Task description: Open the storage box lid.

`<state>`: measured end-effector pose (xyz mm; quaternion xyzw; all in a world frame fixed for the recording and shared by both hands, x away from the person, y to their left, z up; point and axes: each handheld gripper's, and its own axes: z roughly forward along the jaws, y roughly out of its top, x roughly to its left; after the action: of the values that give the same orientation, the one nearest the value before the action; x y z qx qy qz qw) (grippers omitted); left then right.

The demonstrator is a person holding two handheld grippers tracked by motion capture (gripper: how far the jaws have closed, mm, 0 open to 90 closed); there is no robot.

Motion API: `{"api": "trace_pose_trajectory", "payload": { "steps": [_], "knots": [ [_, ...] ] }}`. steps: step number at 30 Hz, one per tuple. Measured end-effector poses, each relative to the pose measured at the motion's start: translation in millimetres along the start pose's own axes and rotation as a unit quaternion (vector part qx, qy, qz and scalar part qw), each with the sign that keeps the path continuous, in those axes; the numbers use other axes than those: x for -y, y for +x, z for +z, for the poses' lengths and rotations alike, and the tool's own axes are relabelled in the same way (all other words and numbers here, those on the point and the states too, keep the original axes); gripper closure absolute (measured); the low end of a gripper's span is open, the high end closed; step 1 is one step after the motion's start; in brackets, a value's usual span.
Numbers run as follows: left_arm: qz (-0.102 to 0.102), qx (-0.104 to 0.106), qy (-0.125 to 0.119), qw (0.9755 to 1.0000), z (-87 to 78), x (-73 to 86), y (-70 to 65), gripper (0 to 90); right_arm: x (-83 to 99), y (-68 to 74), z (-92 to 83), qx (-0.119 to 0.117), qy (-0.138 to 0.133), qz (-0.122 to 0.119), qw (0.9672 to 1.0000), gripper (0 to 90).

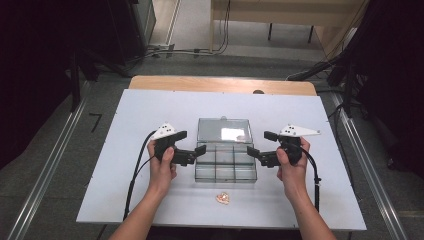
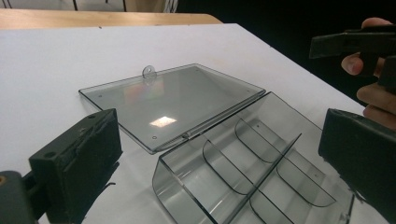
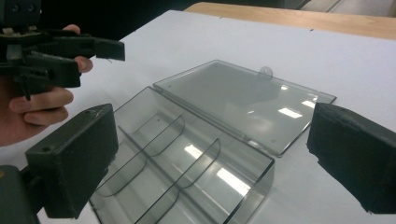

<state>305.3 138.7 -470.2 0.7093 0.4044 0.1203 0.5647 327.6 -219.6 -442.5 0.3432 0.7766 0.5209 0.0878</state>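
A clear grey compartment box [image 1: 225, 164] sits open in the middle of the white table, its lid [image 1: 223, 130] lying flat behind it. The compartments look empty. My left gripper [image 1: 195, 141] hovers at the box's left side and is open, with nothing between its fingers. My right gripper [image 1: 257, 142] hovers at the box's right side, also open and empty. In the left gripper view the jaws stand wide with the tray [image 2: 261, 172] and lid [image 2: 173, 102] beyond them. The right gripper view looks across the tray [image 3: 177, 168] and lid [image 3: 243, 98].
A small orange-pink object [image 1: 223, 198] lies near the table's front edge, just in front of the box. The white board [image 1: 140, 115] rests on a wooden table [image 1: 220, 84]. Cables trail from both grippers. Floor rails and dark equipment flank the table.
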Motion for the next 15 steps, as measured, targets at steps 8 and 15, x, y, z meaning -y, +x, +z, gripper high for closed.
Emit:
{"api": "trace_pose_trajectory", "payload": {
  "steps": [8, 15],
  "knots": [
    [0.019, -0.008, 0.006, 0.9998, -11.7, 11.0, -5.7, 0.0, 6.6, 8.9, -5.1, -0.001, 0.016, -0.01, 0.9998, 0.0],
    [0.032, -0.002, 0.001, 0.9995, -23.9, 18.8, -13.0, 0.0, 9.8, 16.6, -12.8, -0.012, 0.016, -0.015, 0.9997, 0.0]
  ]
}}
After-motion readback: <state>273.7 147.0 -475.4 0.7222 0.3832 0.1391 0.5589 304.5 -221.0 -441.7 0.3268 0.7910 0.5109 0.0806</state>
